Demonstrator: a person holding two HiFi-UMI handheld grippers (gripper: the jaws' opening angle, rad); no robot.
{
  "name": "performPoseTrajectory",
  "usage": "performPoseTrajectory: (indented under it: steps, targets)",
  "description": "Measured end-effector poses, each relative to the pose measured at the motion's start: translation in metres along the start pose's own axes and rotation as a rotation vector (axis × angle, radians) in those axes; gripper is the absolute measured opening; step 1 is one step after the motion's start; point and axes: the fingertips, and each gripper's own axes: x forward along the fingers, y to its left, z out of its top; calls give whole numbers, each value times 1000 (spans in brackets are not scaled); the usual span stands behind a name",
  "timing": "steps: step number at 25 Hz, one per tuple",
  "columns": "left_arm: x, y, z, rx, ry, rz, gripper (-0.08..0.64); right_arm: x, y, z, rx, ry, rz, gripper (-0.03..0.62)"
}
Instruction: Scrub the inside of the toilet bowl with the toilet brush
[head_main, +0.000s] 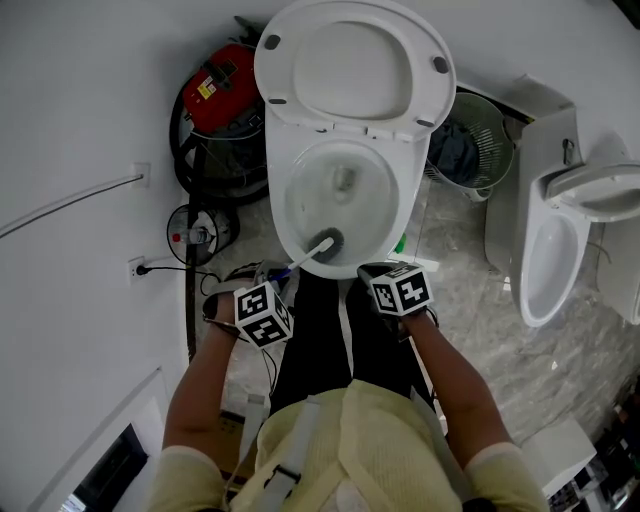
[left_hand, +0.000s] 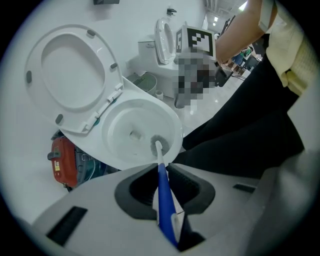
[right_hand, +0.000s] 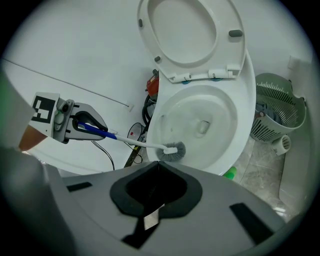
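Bathroom: left tongs (left_hand: 160, 169) grip brush (left_hand: 163, 196); right tongs (right_hand: 159, 164) closed.

The grey marbled floor (head_main: 470, 300) is carrying a white toilet (head_main: 285, 215), which is standing against the wall with its seat raised. A red canister (head_main: 222, 90) is sitting just beside it at the head view's left, and a black cable (head_main: 189, 310) is trailing along the wall's foot. A slatted basket (head_main: 485, 140) is standing at the toilet's other side. A small green object (right_hand: 229, 173) is lying by the toilet's base, and a second toilet (head_main: 552, 250) is standing farther right.
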Motion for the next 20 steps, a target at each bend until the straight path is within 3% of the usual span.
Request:
performPoseTrajectory:
  steps: [7,20]
  targets:
    - [-4,18,-16,-22,45,33,72,0,-3,4,-2,3,-1,15]
    - [-6,57,-27,10,138,126,72,1,-7,7,21,1,12,15]
